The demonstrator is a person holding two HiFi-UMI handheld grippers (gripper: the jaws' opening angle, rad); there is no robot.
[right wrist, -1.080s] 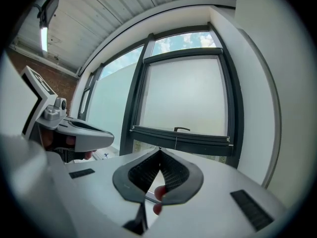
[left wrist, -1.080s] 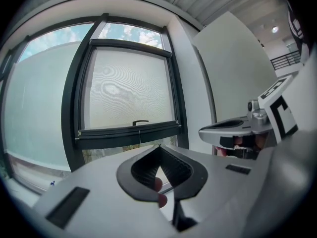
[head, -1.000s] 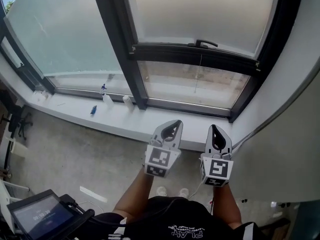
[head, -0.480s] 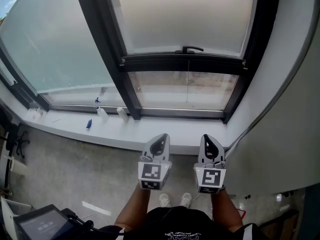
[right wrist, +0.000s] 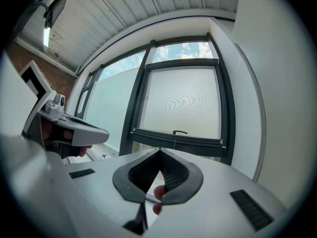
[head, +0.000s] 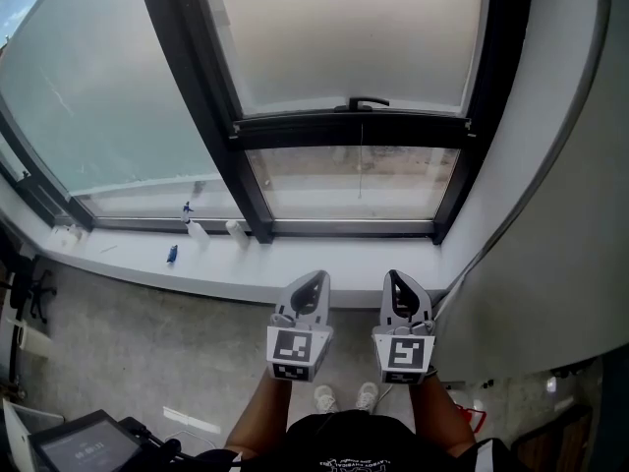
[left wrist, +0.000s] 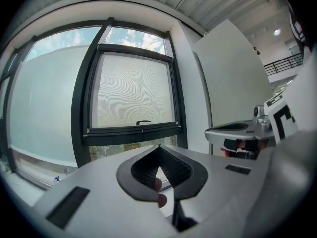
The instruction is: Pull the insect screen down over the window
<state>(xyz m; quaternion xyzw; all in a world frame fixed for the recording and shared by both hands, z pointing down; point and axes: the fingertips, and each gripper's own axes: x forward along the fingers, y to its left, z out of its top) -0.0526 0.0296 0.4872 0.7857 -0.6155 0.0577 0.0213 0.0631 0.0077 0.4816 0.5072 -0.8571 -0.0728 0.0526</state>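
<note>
- A white windowsill (head: 295, 281) runs under a dark-framed window (head: 211, 116). Grey floor (head: 118, 342) lies below the sill, and a white wall (head: 560, 195) closes off the right side.
- The insect screen (head: 344, 37) covers most of the right-hand pane. Its dark bottom bar (head: 413, 128), with a small handle (head: 369, 102), stops partway down.
- A strip of bare glass (head: 314, 180) shows between the bar and the sill, and a thin cord (head: 360, 160) hangs across it.
- On the sill, left of the central frame post, stand a spray bottle (head: 189, 214) and a white bottle (head: 236, 230). A small blue item (head: 172, 255) lies near them.
- A tablet (head: 84, 445) sits at the lower left corner.
- The left hand-held gripper (head: 313, 283) and right hand-held gripper (head: 401, 287) are held side by side in front of the sill, well apart from the screen. Each has its jaws together on nothing.
</note>
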